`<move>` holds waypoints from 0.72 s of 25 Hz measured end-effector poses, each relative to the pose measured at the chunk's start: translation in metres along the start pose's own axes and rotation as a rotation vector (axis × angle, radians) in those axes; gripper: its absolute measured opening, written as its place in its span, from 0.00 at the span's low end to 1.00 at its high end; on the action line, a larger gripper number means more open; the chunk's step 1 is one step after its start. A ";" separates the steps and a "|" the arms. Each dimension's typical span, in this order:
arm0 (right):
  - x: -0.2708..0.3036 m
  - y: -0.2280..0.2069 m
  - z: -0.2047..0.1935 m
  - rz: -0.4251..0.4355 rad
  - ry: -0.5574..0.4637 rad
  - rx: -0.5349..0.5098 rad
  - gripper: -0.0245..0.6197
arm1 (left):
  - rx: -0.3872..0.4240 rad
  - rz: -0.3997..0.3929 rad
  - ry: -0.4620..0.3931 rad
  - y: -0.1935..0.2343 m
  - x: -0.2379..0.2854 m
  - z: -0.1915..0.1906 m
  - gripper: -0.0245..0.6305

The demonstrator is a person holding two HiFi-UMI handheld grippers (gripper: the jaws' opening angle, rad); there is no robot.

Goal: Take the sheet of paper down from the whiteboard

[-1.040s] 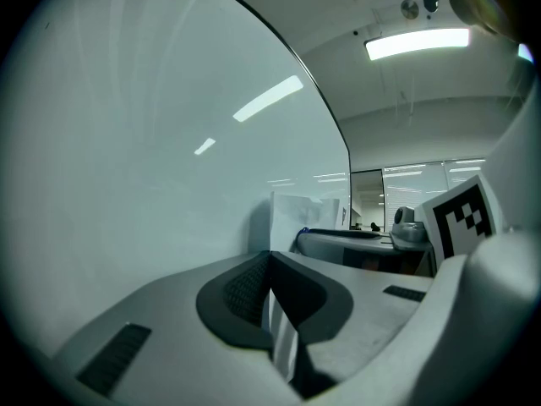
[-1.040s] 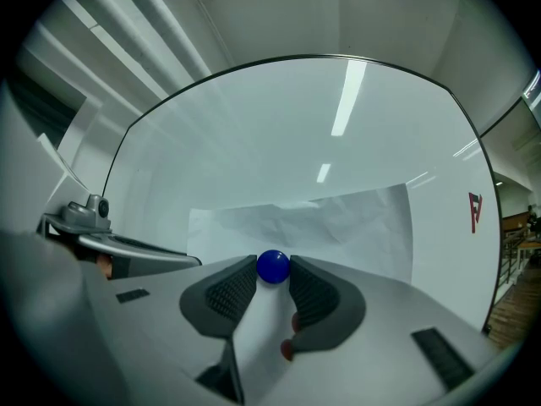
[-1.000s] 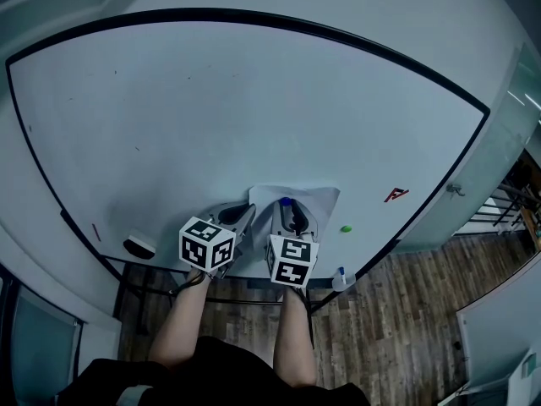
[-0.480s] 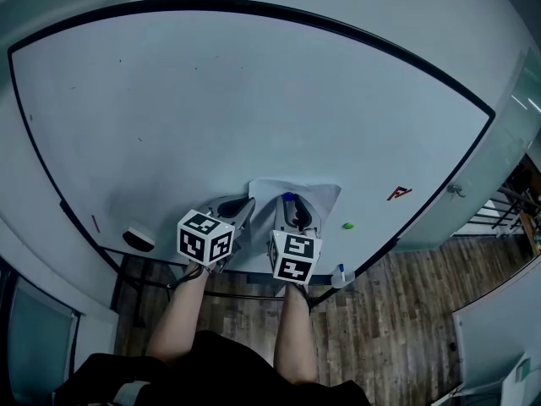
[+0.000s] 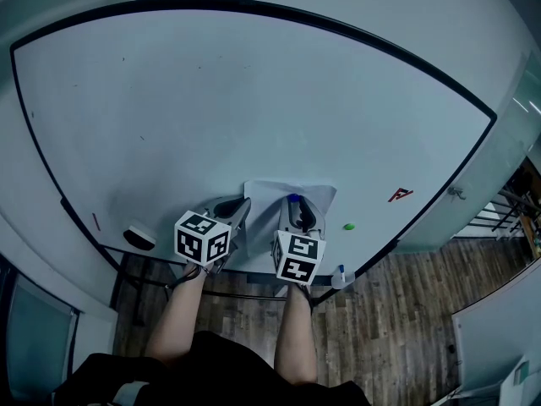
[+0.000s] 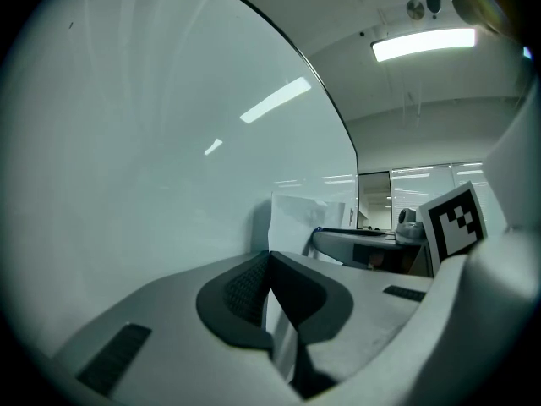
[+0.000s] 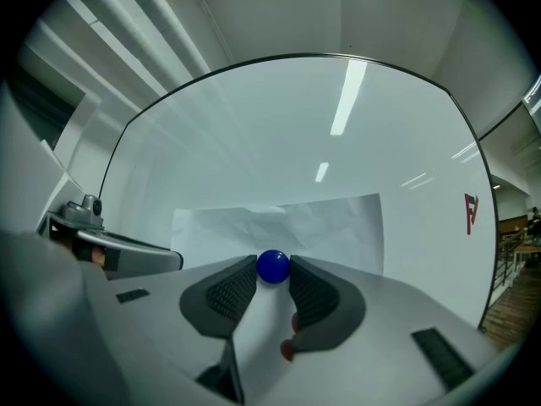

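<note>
A creased white sheet of paper (image 5: 314, 194) lies against the whiteboard (image 5: 254, 100) near its lower edge. My right gripper (image 5: 293, 206) is shut on a round blue magnet (image 5: 292, 199) at the sheet's middle. In the right gripper view the blue magnet (image 7: 272, 266) sits between the pads of the right gripper (image 7: 272, 272), with the paper (image 7: 338, 222) behind it. My left gripper (image 5: 244, 207) is at the sheet's left edge. The left gripper view shows that gripper (image 6: 269, 262) shut on the paper (image 6: 296, 218), a white strip running down between its pads.
A green magnet (image 5: 347, 226) and a red mark (image 5: 398, 195) are on the board to the right of the sheet. An eraser (image 5: 139, 238) and a blue-capped marker (image 5: 340, 276) rest on the tray below. Wooden floor (image 5: 397, 328) lies under the board.
Both grippers keep their holds. The sheet and the blue magnet have shifted slightly up and right in the head view, which itself has moved a little.
</note>
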State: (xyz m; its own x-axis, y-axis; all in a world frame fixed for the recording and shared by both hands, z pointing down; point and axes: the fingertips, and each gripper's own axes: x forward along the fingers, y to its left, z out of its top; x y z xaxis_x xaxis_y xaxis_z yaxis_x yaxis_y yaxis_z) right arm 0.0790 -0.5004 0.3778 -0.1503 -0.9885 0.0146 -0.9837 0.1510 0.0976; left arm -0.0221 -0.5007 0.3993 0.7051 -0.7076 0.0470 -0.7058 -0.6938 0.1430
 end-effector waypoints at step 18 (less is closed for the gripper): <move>-0.001 -0.005 -0.006 -0.007 0.012 0.023 0.25 | -0.038 0.069 -0.032 0.015 -0.015 -0.001 0.07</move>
State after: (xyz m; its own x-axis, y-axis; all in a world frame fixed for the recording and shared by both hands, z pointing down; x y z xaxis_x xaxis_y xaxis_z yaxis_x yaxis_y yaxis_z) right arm 0.0849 -0.5003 0.3835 -0.1424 -0.9895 0.0256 -0.9867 0.1440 0.0749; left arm -0.0431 -0.5003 0.4022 0.6522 -0.7576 0.0262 -0.7488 -0.6385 0.1778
